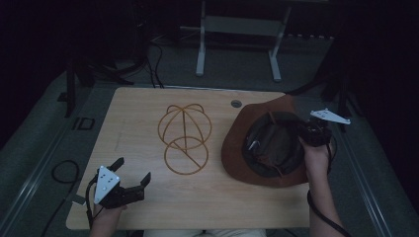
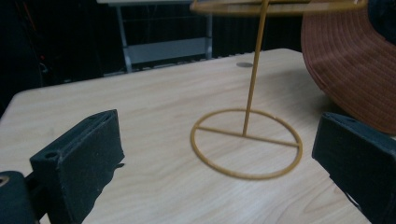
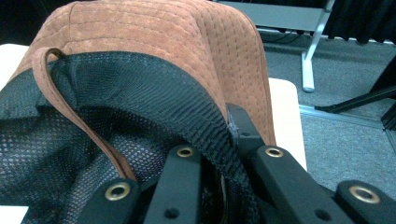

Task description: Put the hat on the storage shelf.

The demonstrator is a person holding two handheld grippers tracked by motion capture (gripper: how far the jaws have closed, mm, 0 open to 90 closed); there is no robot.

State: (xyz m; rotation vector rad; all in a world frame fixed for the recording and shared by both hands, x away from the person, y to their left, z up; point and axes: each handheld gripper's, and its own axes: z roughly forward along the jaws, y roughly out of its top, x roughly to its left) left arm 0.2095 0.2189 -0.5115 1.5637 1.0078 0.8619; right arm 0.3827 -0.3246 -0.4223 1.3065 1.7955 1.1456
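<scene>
Right now the brown hat [image 1: 237, 143] lies upside down on the right part of the wooden table [image 1: 138, 108], its hollow crown turned upward like an open bowl. Inside that crown the high view shows dark mesh lining [image 1: 274, 145] and a thin brown strap [image 3: 70, 105]; whether anything else lies in there I cannot tell in the dim light. The right gripper [image 1: 307, 129] reaches over the hat's right edge, and in the right gripper view its jaws are pinched together on the inner band, one jaw inside against the mesh and one outside against the stitched brown brim. The brim curls up on that side.

The left gripper [image 1: 134, 178] hovers above the near left part of the table, its jaws spread wide with nothing between them. In the left gripper view bare tabletop lies between the two black jaws.

Between the two grippers, left of the hat and just beside its brim, stands a yellow wire hat stand [image 1: 185, 138]: a ring base [image 2: 246, 143] flat on the table, a slim upright rod, and a domed wire top. Nothing rests on it.
</scene>
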